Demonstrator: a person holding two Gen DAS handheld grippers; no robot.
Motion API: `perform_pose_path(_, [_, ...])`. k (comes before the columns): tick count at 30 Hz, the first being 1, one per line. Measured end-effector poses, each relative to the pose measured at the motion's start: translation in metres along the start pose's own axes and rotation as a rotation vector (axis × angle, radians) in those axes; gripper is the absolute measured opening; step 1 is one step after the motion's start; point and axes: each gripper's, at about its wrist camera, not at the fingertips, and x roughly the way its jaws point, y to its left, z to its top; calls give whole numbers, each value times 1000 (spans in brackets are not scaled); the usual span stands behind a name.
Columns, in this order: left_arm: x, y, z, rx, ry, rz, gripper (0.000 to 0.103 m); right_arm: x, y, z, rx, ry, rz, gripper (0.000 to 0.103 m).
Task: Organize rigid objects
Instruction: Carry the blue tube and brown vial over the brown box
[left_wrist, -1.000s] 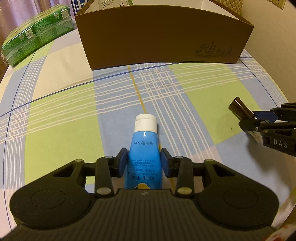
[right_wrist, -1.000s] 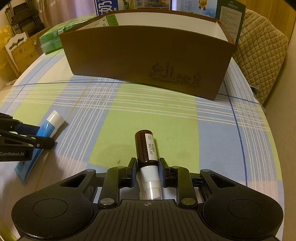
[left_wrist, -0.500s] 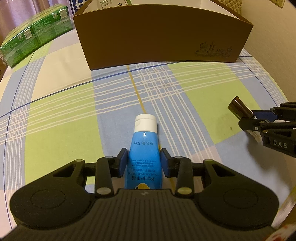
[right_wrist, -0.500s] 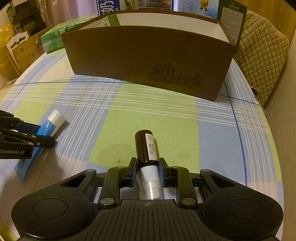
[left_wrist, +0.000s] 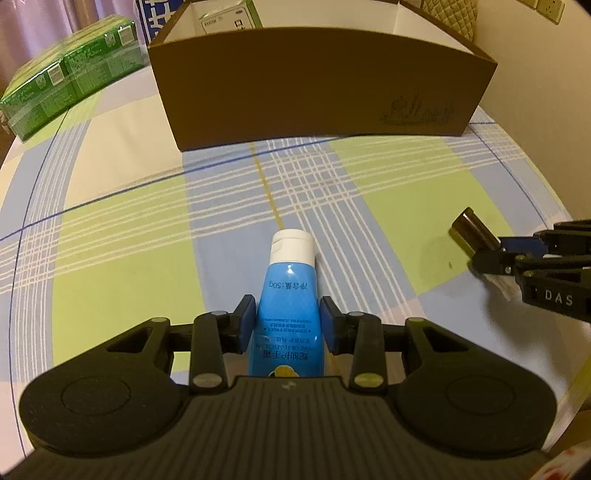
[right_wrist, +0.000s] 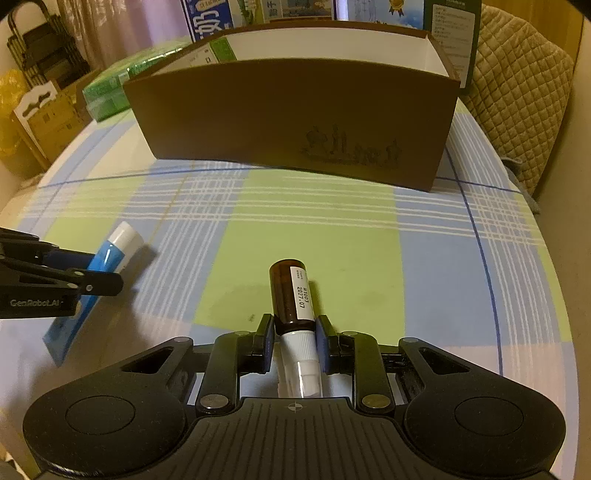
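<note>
We grip the blue tube (left_wrist: 288, 314) in left tongs (left_wrist: 288, 325), brown bottle (right_wrist: 291, 295) in right tongs (right_wrist: 294, 339); both point upward at the box (left_wrist: 317, 85).

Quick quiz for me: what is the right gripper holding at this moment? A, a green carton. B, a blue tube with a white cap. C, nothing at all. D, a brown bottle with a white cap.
D: in the right wrist view the right gripper is clamped on the brown bottle at its neck, white cap toward the camera.
</note>
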Motion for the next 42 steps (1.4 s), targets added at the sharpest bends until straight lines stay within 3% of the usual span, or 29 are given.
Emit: perform_pose_path(42, [-41, -14, 35, 2, -131, -8, 32, -33, 3, 29, -16, -107, 52, 20])
